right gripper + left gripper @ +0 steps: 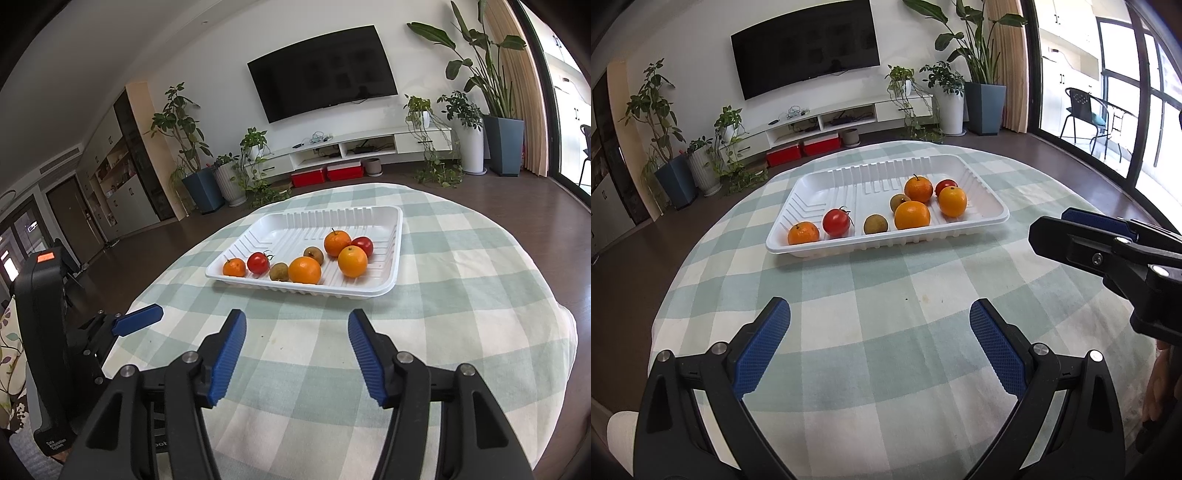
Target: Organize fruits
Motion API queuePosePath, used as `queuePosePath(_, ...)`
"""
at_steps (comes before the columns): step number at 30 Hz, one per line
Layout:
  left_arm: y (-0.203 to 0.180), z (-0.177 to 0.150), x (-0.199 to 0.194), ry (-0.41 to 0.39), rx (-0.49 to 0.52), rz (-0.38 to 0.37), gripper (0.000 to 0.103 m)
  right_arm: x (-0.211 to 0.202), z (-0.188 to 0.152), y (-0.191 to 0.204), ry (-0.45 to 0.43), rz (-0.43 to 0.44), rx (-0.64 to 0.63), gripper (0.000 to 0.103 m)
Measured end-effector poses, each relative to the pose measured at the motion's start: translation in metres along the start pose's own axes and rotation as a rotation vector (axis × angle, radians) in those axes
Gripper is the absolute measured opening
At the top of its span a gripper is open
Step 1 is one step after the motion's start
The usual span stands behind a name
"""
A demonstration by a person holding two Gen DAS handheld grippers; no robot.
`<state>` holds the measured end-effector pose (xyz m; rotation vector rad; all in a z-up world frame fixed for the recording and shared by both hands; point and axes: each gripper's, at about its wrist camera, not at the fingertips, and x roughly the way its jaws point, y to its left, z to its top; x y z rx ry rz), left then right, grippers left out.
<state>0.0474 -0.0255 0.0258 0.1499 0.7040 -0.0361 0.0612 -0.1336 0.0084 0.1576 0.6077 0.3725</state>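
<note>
Eight small round fruits sit in a white ribbed plastic tray [384, 286] mid-table: four oranges, e.g. the front orange [304, 270], two red tomatoes, e.g. the stemmed left tomato [258, 262], and two brown kiwi-like fruits, e.g. the front one [279, 271]. Likely light and smooth, prone to rolling; tomatoes soft, so pinch gently across the widest part. The tray's long axis runs left-right, slightly skewed. It rests on a green-white checked tablecloth [461, 332]. Left gripper [879, 347] and right gripper [295, 354] both spread wide, holding nothing, hovering near the table's front, well apart from the tray.
</note>
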Motion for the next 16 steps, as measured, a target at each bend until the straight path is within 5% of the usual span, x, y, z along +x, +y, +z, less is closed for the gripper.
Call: queuePosePath(16, -0.001, -0.0009, 0.0002, 0.014, -0.003, -0.012, 0.099, 0.0014, 0.0002, 0.0038, -0.005, -0.001, 0.014, 0.062)
